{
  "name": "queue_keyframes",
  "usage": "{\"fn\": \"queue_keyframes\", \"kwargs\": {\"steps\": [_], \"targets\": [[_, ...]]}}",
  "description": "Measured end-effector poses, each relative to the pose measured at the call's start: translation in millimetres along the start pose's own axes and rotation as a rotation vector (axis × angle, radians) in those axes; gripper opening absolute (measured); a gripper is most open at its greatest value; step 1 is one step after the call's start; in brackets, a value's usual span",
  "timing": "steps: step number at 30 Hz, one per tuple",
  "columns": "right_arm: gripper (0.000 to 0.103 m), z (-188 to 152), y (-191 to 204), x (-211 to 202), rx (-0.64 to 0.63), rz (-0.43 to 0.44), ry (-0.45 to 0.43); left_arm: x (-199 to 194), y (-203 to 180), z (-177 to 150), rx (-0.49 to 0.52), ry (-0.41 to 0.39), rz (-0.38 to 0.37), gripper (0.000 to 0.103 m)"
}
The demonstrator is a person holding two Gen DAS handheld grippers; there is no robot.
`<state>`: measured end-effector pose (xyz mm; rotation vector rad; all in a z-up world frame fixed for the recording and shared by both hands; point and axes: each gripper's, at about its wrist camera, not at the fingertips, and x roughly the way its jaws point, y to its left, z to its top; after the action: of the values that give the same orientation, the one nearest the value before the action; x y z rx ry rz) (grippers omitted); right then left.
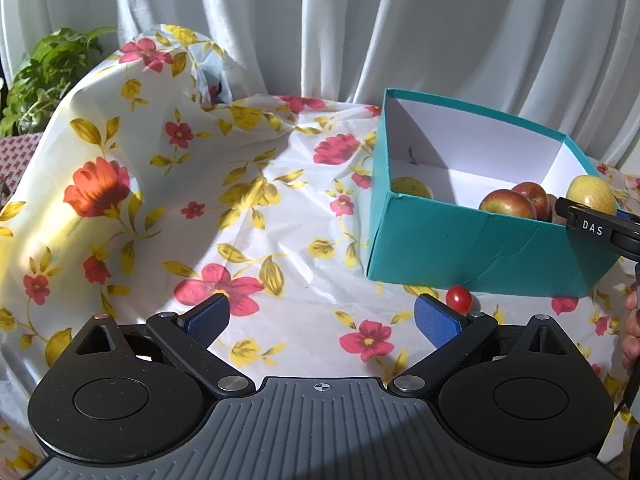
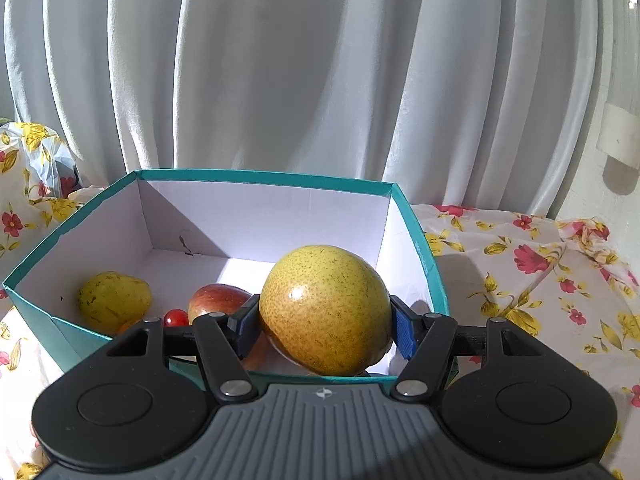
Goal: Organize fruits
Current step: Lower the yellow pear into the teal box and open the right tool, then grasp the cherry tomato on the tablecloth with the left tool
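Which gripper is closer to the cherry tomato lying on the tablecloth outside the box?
Left. The left gripper hangs open right beside the cherry tomato, while the right gripper holds a pear above the teal box.

Pears: 2, one large speckled pear (image 2: pixel 326 308), one smaller yellow pear (image 2: pixel 114 300).
Red apples (image 1: pixel 508 205): 2.
Cherry tomatoes: 2, one (image 2: pixel 176 318) in the box, one (image 1: pixel 459 298) on the cloth.
Teal box (image 2: pixel 434 276): 1.
Floral cloth (image 1: pixel 280 216): 1.
Potted plant (image 1: pixel 44 76): 1.
Grippers: 2.
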<state>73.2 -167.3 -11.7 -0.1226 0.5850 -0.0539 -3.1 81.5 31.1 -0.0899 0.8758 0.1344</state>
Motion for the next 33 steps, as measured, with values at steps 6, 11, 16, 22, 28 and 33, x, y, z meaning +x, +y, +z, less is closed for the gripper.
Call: {"fn": "queue_keyframes", "kwargs": {"steps": [6, 11, 16, 22, 28, 33], "targets": [[0.065, 2, -6, 3, 0.036, 0.025, 0.022, 1, -10, -3, 0.044, 0.017, -0.015, 0.101], [0.086, 8, -6, -16, 0.005, -0.001, -0.069, 0, -17, -7, 0.076, 0.021, -0.031, 0.101], [0.102, 11, -14, -51, 0.045, 0.026, -0.131, 0, -28, -15, 0.136, 0.008, -0.055, 0.101], [0.103, 0, -17, -102, 0.039, 0.066, -0.225, 2, -44, -35, 0.229, -0.02, -0.083, 0.101], [0.103, -18, -17, -125, 0.024, 0.054, -0.26, 6, -57, -57, 0.298, -0.019, -0.147, 0.101], [0.103, -29, -20, -131, 0.03, 0.04, -0.242, 4, -73, -76, 0.375, -0.022, -0.199, 0.101]]}}
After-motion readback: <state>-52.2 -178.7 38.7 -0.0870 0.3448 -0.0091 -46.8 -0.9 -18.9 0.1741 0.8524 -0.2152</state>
